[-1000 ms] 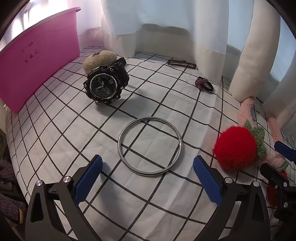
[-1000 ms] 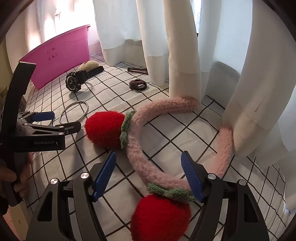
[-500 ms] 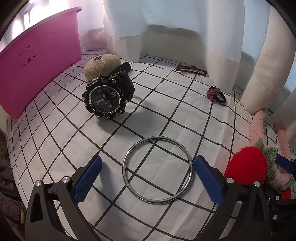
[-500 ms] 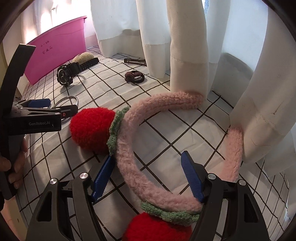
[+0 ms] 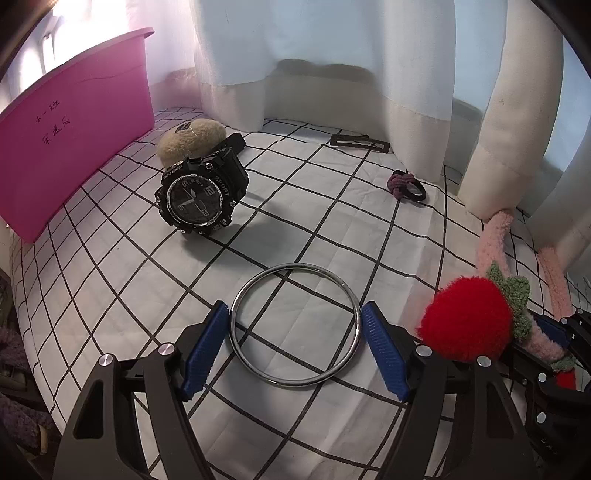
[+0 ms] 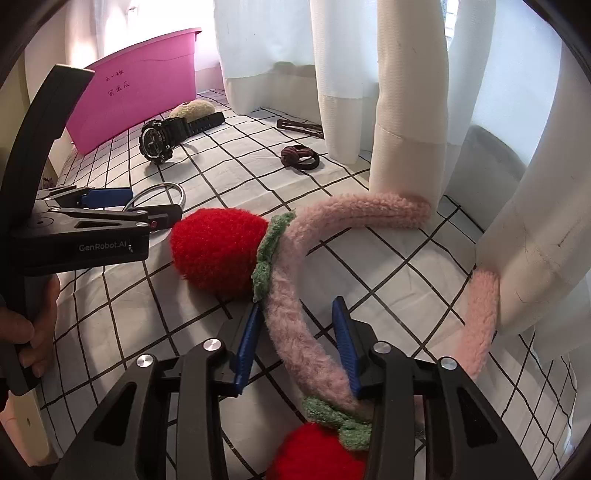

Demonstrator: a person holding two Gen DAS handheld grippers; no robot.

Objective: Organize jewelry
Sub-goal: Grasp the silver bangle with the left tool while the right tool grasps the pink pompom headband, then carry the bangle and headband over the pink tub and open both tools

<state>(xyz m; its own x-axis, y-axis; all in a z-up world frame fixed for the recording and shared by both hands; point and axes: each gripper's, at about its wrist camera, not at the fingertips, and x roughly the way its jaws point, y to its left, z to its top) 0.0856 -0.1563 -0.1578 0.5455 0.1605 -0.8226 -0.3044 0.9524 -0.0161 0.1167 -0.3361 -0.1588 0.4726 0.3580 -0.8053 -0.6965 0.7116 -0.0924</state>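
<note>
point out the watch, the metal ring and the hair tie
watch [image 5: 192, 205], left wrist view, on the dial
metal ring [image 5: 293, 381], left wrist view, on the near rim
hair tie [image 6: 298, 156], right wrist view, on the knotted part

My work surface is a white cloth [image 5: 110, 295] printed with a black grid of squares; it lies flat, with shallow creases, and fills the lower part of both views. White curtains [image 5: 332, 33] hang along its far edge, and their cream hems touch the cloth. In my right-hand view one fold hangs as a cream column [image 6: 410, 110] that stands on the cloth. A grey panel [image 6: 491, 158] shows behind it, between two folds. In my left-hand view a purple fuzzy textile [image 5: 14, 343] lies off the cloth's left edge, only partly visible.
</note>
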